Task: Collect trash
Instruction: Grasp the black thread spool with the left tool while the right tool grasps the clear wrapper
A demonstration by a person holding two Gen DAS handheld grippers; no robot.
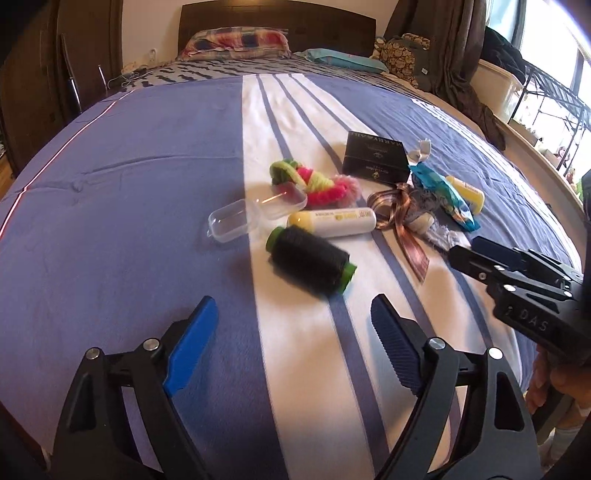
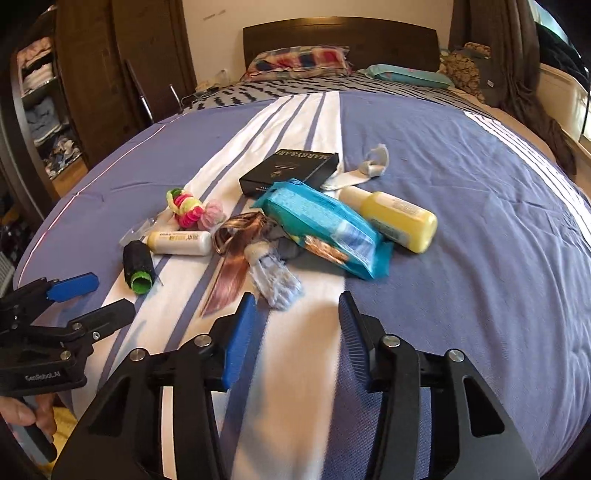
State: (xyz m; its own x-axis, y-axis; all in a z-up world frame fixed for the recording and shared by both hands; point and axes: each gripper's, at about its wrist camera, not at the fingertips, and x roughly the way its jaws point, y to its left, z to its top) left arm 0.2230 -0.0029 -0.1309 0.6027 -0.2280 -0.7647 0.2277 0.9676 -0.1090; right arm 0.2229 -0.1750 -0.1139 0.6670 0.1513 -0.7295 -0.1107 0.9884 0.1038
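Observation:
A heap of small items lies on the striped bedspread (image 1: 129, 192). It holds a black thread spool (image 1: 310, 264) (image 2: 137, 267) with green ends, a white tube (image 1: 332, 221) (image 2: 181, 242), a clear plastic case (image 1: 232, 221), bright hair ties (image 1: 306, 182) (image 2: 184, 206), a brown ribbon (image 1: 399, 218) (image 2: 236, 243), a teal wipes pack (image 2: 325, 225), a yellow bottle (image 2: 399, 218), a black box (image 2: 291, 170), a crumpled wrapper (image 2: 373, 164) and a frayed pale scrap (image 2: 277, 280). My left gripper (image 1: 293, 310) (image 2: 110, 293) hovers open just short of the spool. My right gripper (image 2: 296, 301) (image 1: 465, 249) is open before the scrap, holding nothing.
Pillows (image 2: 299, 59) and a dark headboard (image 2: 340, 33) are at the far end of the bed. A wardrobe with open shelves (image 2: 40, 103) stands to the left. Curtains (image 1: 458, 55) and a window rack (image 1: 546, 96) are on the right. A hand (image 2: 22, 413) grips the left handle.

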